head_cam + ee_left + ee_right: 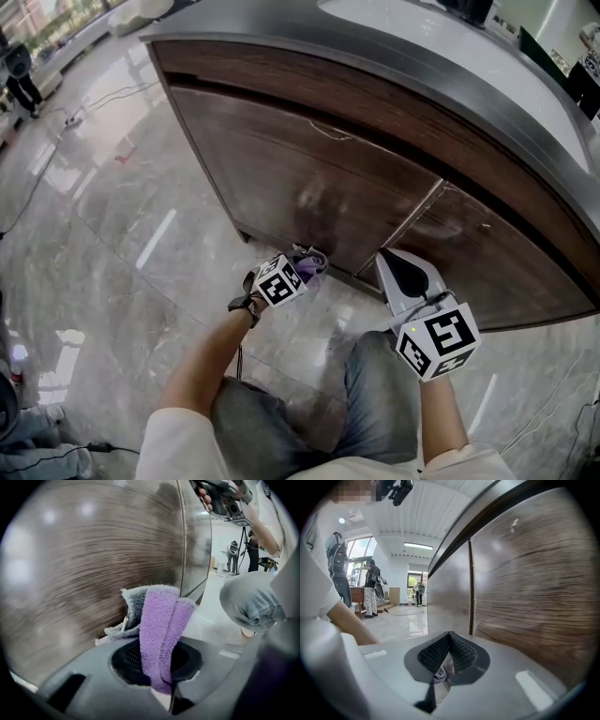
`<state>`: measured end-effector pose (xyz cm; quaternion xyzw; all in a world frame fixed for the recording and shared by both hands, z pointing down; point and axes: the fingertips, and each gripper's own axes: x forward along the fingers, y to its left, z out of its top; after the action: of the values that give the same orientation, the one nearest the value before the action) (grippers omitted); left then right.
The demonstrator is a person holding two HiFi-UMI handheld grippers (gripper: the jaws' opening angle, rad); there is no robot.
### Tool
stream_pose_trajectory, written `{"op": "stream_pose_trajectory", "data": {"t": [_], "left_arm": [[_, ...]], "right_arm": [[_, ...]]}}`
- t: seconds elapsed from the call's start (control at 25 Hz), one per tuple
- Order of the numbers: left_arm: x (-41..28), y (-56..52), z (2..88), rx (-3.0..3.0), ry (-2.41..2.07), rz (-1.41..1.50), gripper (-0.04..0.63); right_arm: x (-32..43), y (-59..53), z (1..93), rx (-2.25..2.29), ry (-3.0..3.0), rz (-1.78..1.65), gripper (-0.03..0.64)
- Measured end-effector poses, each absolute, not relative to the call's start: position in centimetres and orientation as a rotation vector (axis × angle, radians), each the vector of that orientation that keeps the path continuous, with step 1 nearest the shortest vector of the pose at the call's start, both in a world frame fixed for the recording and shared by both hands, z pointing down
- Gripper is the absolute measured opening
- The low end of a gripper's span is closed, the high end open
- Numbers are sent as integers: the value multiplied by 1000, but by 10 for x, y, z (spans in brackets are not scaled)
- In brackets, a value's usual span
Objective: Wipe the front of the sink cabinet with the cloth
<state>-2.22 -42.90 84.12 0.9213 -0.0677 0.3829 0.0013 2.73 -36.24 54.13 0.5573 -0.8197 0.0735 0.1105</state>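
Note:
The dark wood front of the sink cabinet (309,178) curves under a grey countertop; a vertical seam (412,220) splits two door panels. My left gripper (305,267) is shut on a purple and grey cloth (312,262), held low against the left panel near its bottom edge. In the left gripper view the cloth (161,625) sticks up folded between the jaws, touching the wood (84,573). My right gripper (401,269) is shut and holds nothing, pointing at the right panel (534,583) just right of the seam (471,588). Its tips (449,637) meet.
Glossy grey marble floor (112,216) spreads left of the cabinet, with a cable (94,98) lying on it. My knees in jeans (375,403) are close below the grippers. Other people (370,588) stand far off in the room.

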Motion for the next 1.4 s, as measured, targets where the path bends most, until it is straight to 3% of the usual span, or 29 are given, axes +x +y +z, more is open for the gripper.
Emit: {"op": "stream_pose_trajectory", "data": {"t": [0.56, 0.8, 1.16, 1.4], "left_arm": [[-129, -526, 844, 2831, -625, 1184, 49], [-143, -536, 844, 2855, -636, 1175, 48], [-182, -568, 835, 2708, -886, 1000, 49], [-208, -575, 786, 2646, -1116, 776, 49]], "right_arm": [[-28, -396, 553, 1591, -2413, 218, 6], [-54, -408, 552, 1557, -2416, 196, 6], [-94, -428, 558, 1499, -2458, 178, 6], [-106, -433, 561, 1443, -2495, 193, 6]]}}
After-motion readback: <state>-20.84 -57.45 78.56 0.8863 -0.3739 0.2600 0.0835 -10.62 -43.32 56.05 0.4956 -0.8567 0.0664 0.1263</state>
